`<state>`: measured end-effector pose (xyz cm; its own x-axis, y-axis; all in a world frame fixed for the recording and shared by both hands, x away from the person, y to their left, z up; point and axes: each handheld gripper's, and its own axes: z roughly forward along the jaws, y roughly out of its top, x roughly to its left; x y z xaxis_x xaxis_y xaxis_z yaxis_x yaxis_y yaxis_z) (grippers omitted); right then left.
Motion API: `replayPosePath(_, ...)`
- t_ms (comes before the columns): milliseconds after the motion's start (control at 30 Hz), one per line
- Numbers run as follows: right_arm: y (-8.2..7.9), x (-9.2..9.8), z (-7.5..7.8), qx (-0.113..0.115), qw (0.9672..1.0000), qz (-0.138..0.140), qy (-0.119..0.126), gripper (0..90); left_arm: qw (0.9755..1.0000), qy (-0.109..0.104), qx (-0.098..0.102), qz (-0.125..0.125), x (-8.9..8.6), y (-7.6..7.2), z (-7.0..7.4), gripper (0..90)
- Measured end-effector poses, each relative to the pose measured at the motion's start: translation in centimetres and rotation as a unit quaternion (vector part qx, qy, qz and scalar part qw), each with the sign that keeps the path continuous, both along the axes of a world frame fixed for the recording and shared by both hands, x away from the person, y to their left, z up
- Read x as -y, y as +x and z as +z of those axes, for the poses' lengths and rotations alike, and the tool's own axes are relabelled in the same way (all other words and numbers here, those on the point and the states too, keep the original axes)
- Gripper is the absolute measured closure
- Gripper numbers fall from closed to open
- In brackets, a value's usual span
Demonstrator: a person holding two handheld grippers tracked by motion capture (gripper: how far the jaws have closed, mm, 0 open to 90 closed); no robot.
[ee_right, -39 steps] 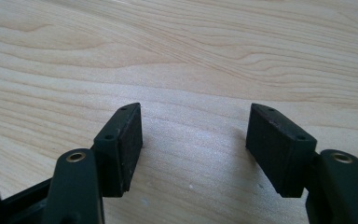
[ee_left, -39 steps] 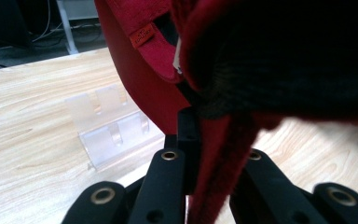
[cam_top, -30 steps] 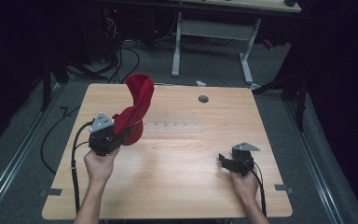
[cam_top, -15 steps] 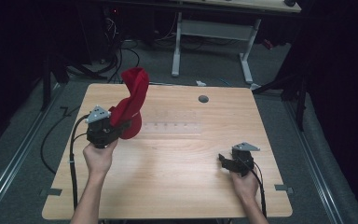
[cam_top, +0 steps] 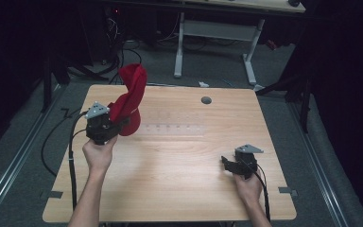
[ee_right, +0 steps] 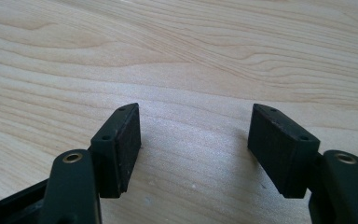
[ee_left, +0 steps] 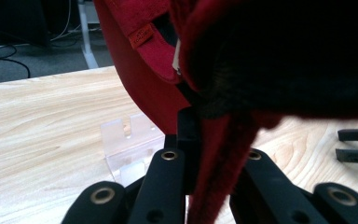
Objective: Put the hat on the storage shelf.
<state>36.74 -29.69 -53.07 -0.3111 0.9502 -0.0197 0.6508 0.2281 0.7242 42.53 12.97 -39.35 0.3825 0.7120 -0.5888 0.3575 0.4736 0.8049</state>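
A red cloth [cam_top: 131,97] with a small sewn label [ee_left: 144,35] hangs twisted and upright over the left half of the wooden table [cam_top: 179,179]. My left gripper [cam_top: 122,124] is shut on its lower edge, and the fabric [ee_left: 214,154] runs down between the black jaws of that gripper [ee_left: 200,140] and hides one of them. My right gripper [cam_top: 227,161] rests low at the table's right front and points left. It [ee_right: 196,140] stands open, with bare wood between the pads.
A clear plastic holder [cam_top: 172,127] lies flat near the table's middle, just past the cloth [ee_left: 130,144]. A round grey grommet [cam_top: 206,100] sits near the far edge. A white desk frame [cam_top: 179,47] and floor cables [cam_top: 52,137] lie beyond the table.
My left hand has carried the red cloth a little away from the person and leftwards, with the cloth now standing more upright. The right gripper has kept still.
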Motion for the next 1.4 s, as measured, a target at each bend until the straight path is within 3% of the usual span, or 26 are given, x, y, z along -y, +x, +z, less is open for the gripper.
replayPosePath(100,0.0,0.0,0.0,0.0,1.0,0.001,0.0,34.7,0.9999,-0.013,-0.001,-0.001,-0.1,0.6,0.0,85.7)
replayPosePath(200,0.0,0.0,0.0,0.0,1.0,0.001,0.001,34.7,1.0,0.003,0.0,0.003,0.2,1.3,-0.3,85.7)
replayPosePath(867,-0.1,-0.1,0.0,0.0,1.0,0.002,0.001,34.7,0.9992,0.019,-0.001,0.036,0.9,4.4,-2.8,85.6)
replayPosePath(1400,-0.1,-0.1,0.0,0.0,1.0,0.003,0.001,34.5,0.998,0.037,0.008,0.05,1.7,5.0,-4.0,85.6)
